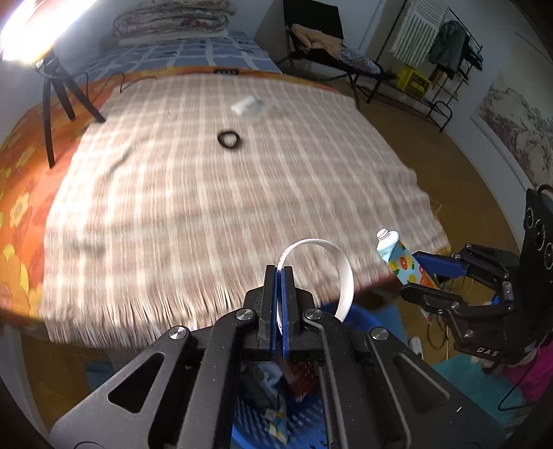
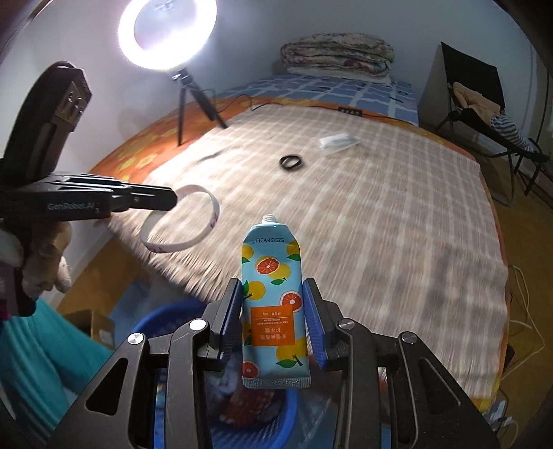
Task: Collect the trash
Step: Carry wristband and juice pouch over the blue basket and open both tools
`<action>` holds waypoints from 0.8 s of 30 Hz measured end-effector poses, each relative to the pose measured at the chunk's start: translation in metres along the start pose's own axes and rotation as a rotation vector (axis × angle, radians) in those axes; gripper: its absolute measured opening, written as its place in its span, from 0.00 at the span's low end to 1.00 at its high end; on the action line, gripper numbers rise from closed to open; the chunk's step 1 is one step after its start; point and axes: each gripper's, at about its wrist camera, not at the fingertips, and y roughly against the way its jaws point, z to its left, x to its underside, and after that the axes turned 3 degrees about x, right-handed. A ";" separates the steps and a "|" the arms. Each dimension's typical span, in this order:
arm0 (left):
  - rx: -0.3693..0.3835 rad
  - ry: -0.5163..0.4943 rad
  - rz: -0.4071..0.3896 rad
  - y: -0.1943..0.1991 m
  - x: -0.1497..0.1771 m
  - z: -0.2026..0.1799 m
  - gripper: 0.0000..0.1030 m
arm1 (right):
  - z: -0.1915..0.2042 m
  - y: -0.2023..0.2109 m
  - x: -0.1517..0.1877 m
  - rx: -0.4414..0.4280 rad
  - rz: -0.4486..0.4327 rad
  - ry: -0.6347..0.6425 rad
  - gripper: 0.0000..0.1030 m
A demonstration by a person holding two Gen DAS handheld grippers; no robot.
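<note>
My left gripper [image 1: 280,273] is shut on a white wristband [image 1: 340,266], held over the bed's near edge; the wristband also shows in the right wrist view [image 2: 179,224]. My right gripper [image 2: 273,286] is shut on a blue hand-cream tube with an orange print [image 2: 273,293], uncapped, nozzle pointing away; the tube also shows in the left wrist view [image 1: 395,254]. A blue basket [image 1: 252,428] with trash in it sits below both grippers on the floor [image 2: 166,317]. On the plaid blanket lie a black ring [image 1: 228,139] and a clear plastic wrapper [image 1: 250,105].
A ring light on a tripod [image 2: 169,31] stands on the bed at the left. A folded quilt [image 2: 337,51] lies at the bed's head. A chair with clothes [image 2: 484,100] and a clothes rack [image 1: 439,51] stand to the right. Cables trail on the floor [image 2: 522,304].
</note>
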 end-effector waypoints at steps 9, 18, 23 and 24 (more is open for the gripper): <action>0.007 -0.002 0.070 -0.011 0.053 -0.004 0.00 | 0.024 0.006 0.057 -0.041 0.067 -0.002 0.33; 0.009 -0.011 0.128 -0.026 0.093 -0.008 0.00 | 0.034 -0.006 0.090 -0.061 0.121 -0.033 0.33; 0.005 -0.019 0.174 -0.038 0.111 -0.011 0.00 | 0.039 -0.015 0.105 -0.069 0.154 -0.049 0.33; 0.005 -0.021 0.181 -0.039 0.113 -0.011 0.00 | 0.040 -0.017 0.108 -0.070 0.161 -0.049 0.33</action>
